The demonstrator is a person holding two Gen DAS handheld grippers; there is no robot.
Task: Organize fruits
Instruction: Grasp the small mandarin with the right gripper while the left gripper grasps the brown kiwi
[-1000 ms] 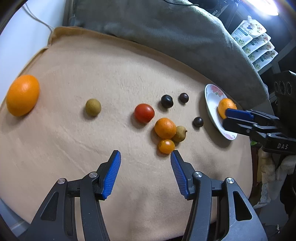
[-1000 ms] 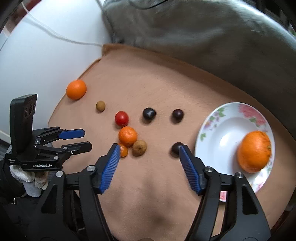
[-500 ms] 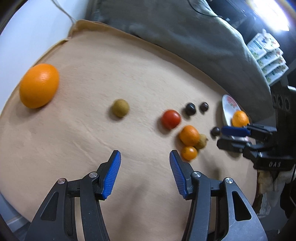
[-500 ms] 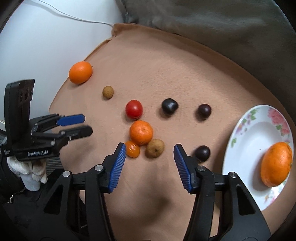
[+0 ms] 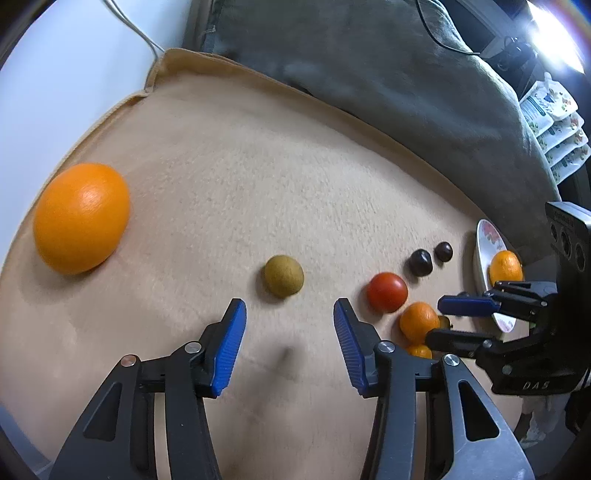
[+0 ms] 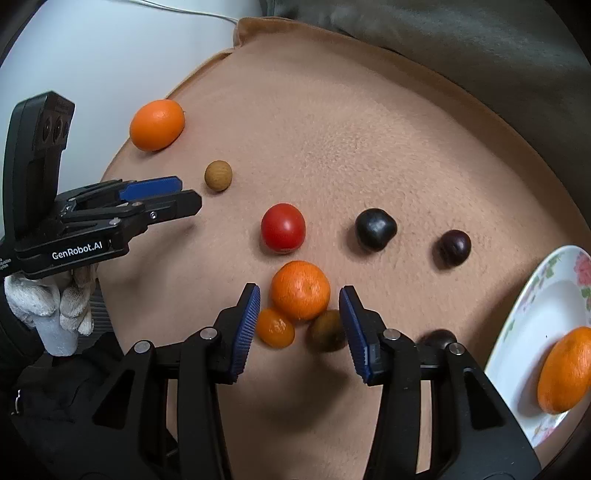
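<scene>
Fruits lie on a tan cloth [image 6: 369, 129]. My right gripper [image 6: 299, 295] is open, its pads on either side of a mandarin [image 6: 301, 290], with a small orange fruit [image 6: 275, 328] and a brown fruit [image 6: 327, 332] just below it. My left gripper [image 5: 290, 314] is open and empty, just short of a brown-green round fruit [image 5: 283, 276]. A big orange [image 5: 81, 218] lies at the far left. A red tomato [image 6: 283, 227] and two dark plums [image 6: 375, 229] [image 6: 453, 246] lie beyond. A flowered plate [image 6: 535, 295] at right holds an orange [image 6: 565, 369].
A third dark fruit [image 6: 437, 338] lies partly hidden behind my right finger, near the plate. A grey blanket [image 5: 369, 66] borders the cloth at the back. A white wall with a cable [image 5: 129, 22] is at the left. Snack packets [image 5: 554, 122] sit at far right.
Both grippers have moved forward and lower. The right one now straddles the mandarin cluster. The left one has swung left toward the brown-green fruit.
</scene>
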